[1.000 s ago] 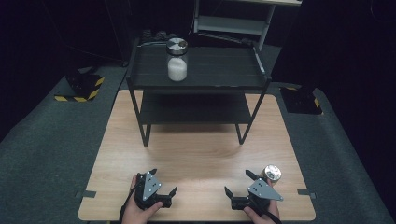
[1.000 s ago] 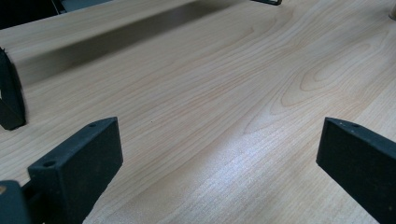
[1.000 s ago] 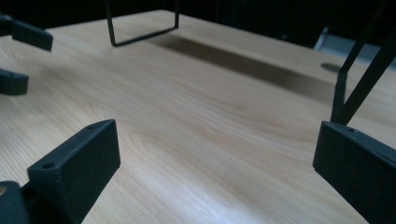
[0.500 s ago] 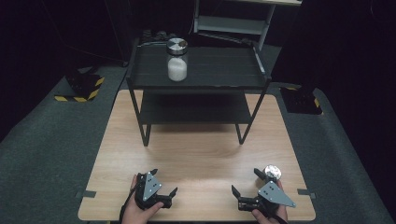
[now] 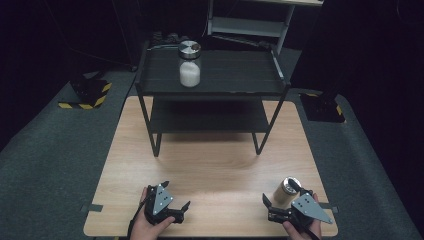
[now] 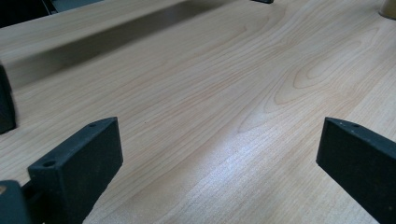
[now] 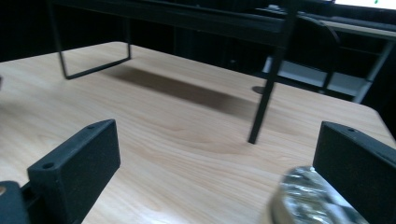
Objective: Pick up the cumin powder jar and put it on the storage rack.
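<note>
At five o'clock on the desk [image 5: 210,165], the right tongs [image 5: 282,204] stand spread wide, empty, just beside the small jar [image 5: 286,190]; a second ago they sat further left. Left tongs [image 5: 176,207] at seven o'clock gape wide too, holding nothing.

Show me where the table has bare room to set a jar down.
The widest bare patch of table runs from the rack's feet to the left hand-held gripper and right hand-held gripper. The rack's top is bare right of the glass jar. The near right corner is crowded, with a small metal-lidded jar beside the right hand-held gripper.
</note>
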The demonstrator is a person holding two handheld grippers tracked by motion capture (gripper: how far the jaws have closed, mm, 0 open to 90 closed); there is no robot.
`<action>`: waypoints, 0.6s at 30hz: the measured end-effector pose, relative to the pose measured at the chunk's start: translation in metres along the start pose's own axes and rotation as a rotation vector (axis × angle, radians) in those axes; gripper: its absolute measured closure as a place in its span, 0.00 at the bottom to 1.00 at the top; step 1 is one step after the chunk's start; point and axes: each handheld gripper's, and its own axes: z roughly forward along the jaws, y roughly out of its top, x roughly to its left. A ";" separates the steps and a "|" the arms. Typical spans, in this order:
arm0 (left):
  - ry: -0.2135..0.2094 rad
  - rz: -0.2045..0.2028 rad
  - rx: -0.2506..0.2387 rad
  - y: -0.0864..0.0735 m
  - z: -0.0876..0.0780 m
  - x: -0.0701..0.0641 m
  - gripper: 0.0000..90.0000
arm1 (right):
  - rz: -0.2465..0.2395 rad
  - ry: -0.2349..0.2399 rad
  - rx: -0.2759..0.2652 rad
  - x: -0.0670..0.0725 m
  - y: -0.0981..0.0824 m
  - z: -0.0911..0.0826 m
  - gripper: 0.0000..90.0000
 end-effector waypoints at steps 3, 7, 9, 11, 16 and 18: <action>0.000 -0.006 -0.001 0.000 0.000 0.000 0.01 | 0.000 -0.029 0.000 -0.003 0.000 -0.003 0.00; -0.001 -0.006 -0.001 0.000 0.000 0.001 0.01 | 0.014 -0.055 0.006 -0.007 -0.002 -0.005 0.00; -0.001 -0.005 -0.001 0.000 0.000 0.001 0.01 | 0.019 -0.066 0.011 -0.009 -0.002 -0.005 0.00; -0.003 -0.006 -0.002 0.000 0.000 0.001 0.01 | 0.024 -0.075 0.017 -0.011 -0.004 -0.005 0.00; -0.006 -0.009 -0.003 -0.001 0.000 0.002 0.01 | 0.039 -0.088 0.038 -0.016 -0.007 -0.002 0.00; -0.007 -0.007 -0.003 -0.001 0.000 0.002 0.01 | 0.046 -0.094 0.045 -0.018 -0.008 -0.002 0.00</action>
